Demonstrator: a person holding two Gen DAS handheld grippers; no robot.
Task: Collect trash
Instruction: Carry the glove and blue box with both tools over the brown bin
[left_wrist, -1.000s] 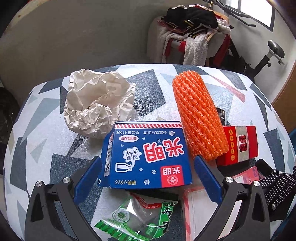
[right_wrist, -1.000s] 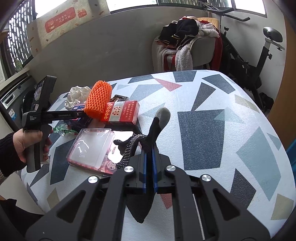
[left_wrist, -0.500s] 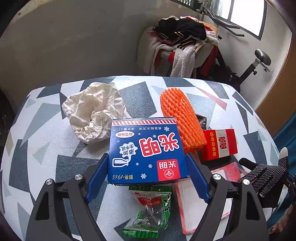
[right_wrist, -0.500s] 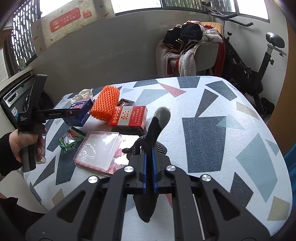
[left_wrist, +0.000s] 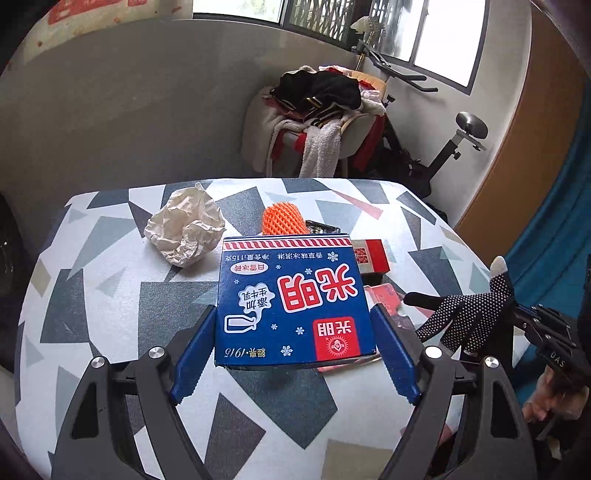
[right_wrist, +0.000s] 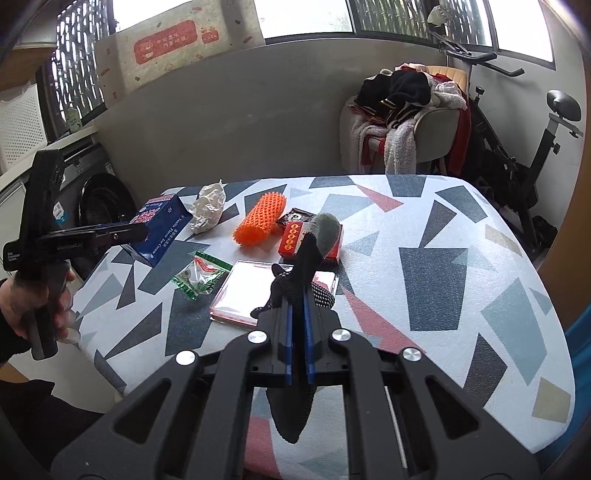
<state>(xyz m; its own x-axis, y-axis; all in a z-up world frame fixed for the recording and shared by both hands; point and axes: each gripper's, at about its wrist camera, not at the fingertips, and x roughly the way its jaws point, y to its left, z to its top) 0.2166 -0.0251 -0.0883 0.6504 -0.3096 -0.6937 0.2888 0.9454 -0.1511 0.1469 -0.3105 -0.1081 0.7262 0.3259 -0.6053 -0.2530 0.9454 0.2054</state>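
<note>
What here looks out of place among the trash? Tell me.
The black dotted glove clamped in the right claw stands out: it is clothing, not packaging like the blue box in the left claw or the crumpled paper on the table.

The bench (right_wrist: 436, 258) has a white cover with grey, dark blue and red shapes. Behind it runs a low grey wall (left_wrist: 147, 122), and a printed carton (right_wrist: 177, 40) stands on top of this wall. A chair (right_wrist: 436, 129) at the far side carries a heap of clothes (left_wrist: 317, 92) (black, white and red pieces). An exercise bike (right_wrist: 532, 155) stands to its right, below the windows (left_wrist: 436, 33). At the left is a washing machine (right_wrist: 99, 192).
</note>
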